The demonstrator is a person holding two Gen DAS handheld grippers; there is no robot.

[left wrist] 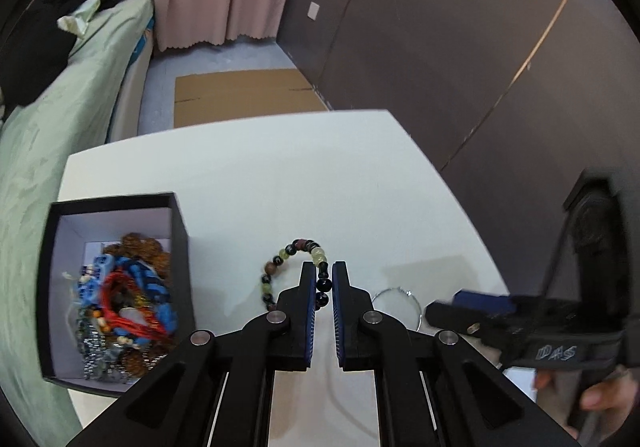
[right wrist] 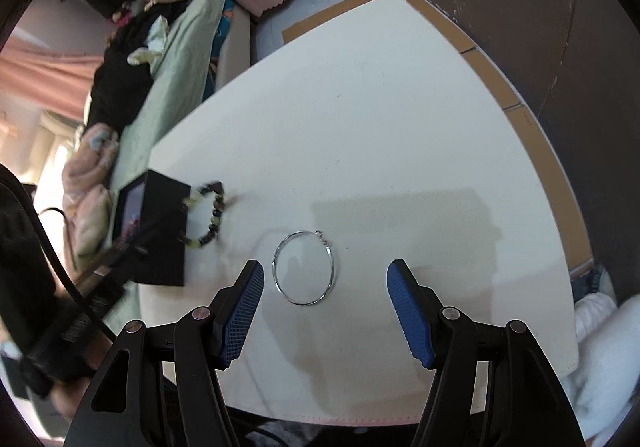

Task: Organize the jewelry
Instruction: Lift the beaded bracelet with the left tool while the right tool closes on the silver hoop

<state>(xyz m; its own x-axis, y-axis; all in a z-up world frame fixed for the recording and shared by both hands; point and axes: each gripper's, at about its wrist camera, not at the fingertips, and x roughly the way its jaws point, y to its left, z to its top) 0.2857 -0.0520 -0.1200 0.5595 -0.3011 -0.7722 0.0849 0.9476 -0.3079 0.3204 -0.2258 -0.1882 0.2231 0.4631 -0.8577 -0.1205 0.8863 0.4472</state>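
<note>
Beaded in dark, green and brown stones, the bracelet [left wrist: 298,267] is clamped near one end between the fingers of the left gripper [left wrist: 323,289], which are drawn together on the strand; the rest of the loop hangs clear of the white worktop [left wrist: 280,175], just beside the black box [left wrist: 182,231]. That box, open at the top, already holds a tangle of blue, red and amber pieces. The right gripper [right wrist: 324,307] hovers over a thin silver bangle [right wrist: 304,268] lying flat on the worktop, its blue fingers [right wrist: 242,311] standing well apart on either side and touching nothing. In the inspector's judgement, the step in hand is carrying the bracelet across to the box. Good practice: lift until the dangling loop clears the box wall, centre it over the opening, then release so no beads drape over the rim. The bangle, thin and flat, will likely need a careful edge pinch.
</note>
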